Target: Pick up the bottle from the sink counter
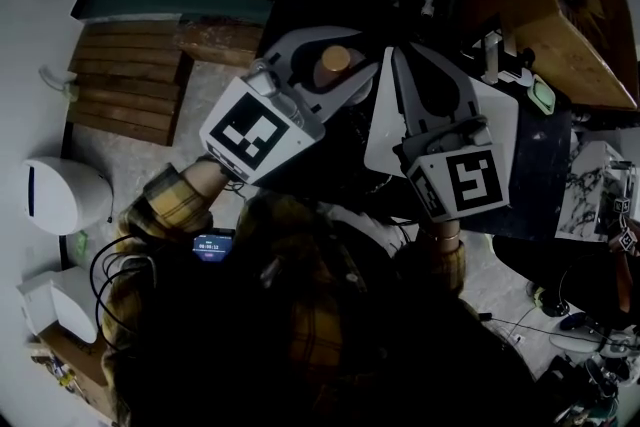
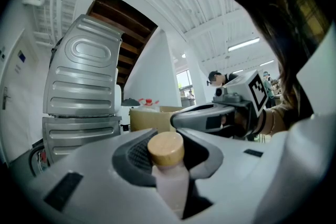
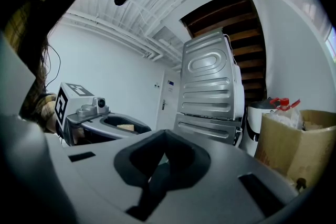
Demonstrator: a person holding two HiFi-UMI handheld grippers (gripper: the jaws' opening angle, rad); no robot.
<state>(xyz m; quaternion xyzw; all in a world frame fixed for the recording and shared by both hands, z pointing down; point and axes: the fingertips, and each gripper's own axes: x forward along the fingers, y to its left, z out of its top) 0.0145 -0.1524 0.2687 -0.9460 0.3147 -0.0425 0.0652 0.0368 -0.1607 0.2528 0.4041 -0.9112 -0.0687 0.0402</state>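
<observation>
Within the left claw (image 2: 169, 161) sits a clamped wood-capped bottle (image 2: 172, 186); right claw (image 3: 165, 159) closed, empty.

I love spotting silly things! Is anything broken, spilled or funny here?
Nothing stands out. The bottle is whole, its wooden cap on, clamped in the left gripper, with no spill showing. The right gripper is shut and empty.

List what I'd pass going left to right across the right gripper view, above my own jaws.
Plaid sleeve → left hand-held gripper, shut on the bottle → ribbed metal panel → cardboard box.
</observation>
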